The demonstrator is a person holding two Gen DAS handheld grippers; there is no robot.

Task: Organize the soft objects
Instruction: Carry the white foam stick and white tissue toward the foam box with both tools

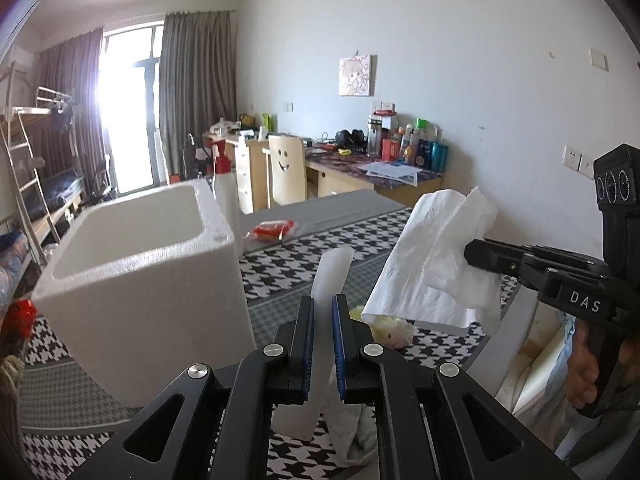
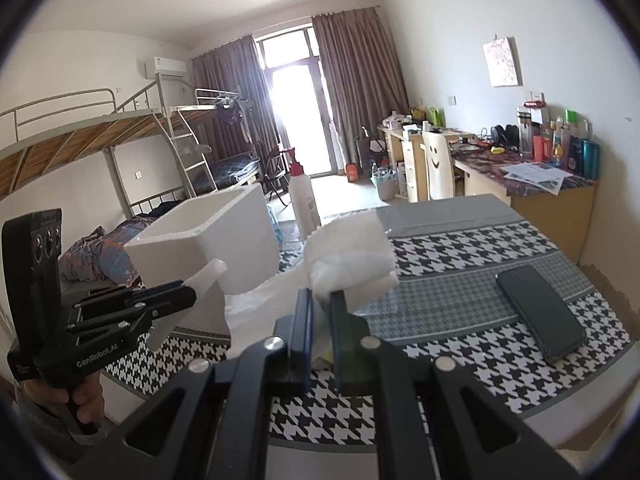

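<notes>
My left gripper (image 1: 323, 300) is clamped on a thin, translucent white plastic strip (image 1: 334, 268); the strip runs up between the blue pads and sticks out above the fingertips, with its lower end hanging below the jaws. From the right wrist camera I see that same gripper (image 2: 192, 290) at the left, held by a hand (image 2: 60, 396), the strip (image 2: 208, 270) poking out past its tips in front of the foam box.

My right gripper (image 2: 320, 300) is closed tight on a wad of white tissue paper (image 2: 352, 260), which bunches up above the fingertips and is lifted off the table. In the left wrist view the right gripper (image 1: 470, 252) comes in from the right, pinching the tissue (image 1: 436, 256) at its edge so the sheets hang down over the tabletop.

The white foam box (image 1: 152, 280) stands open-topped on the houndstooth tablecloth (image 1: 296, 260), to the left of both grippers, with a white spray bottle (image 1: 226, 188) just behind it. A dark phone (image 2: 540, 312) lies flat on the cloth, well to the right of the tissue. A red packet (image 1: 274, 230) lies on the table beyond the box.
</notes>
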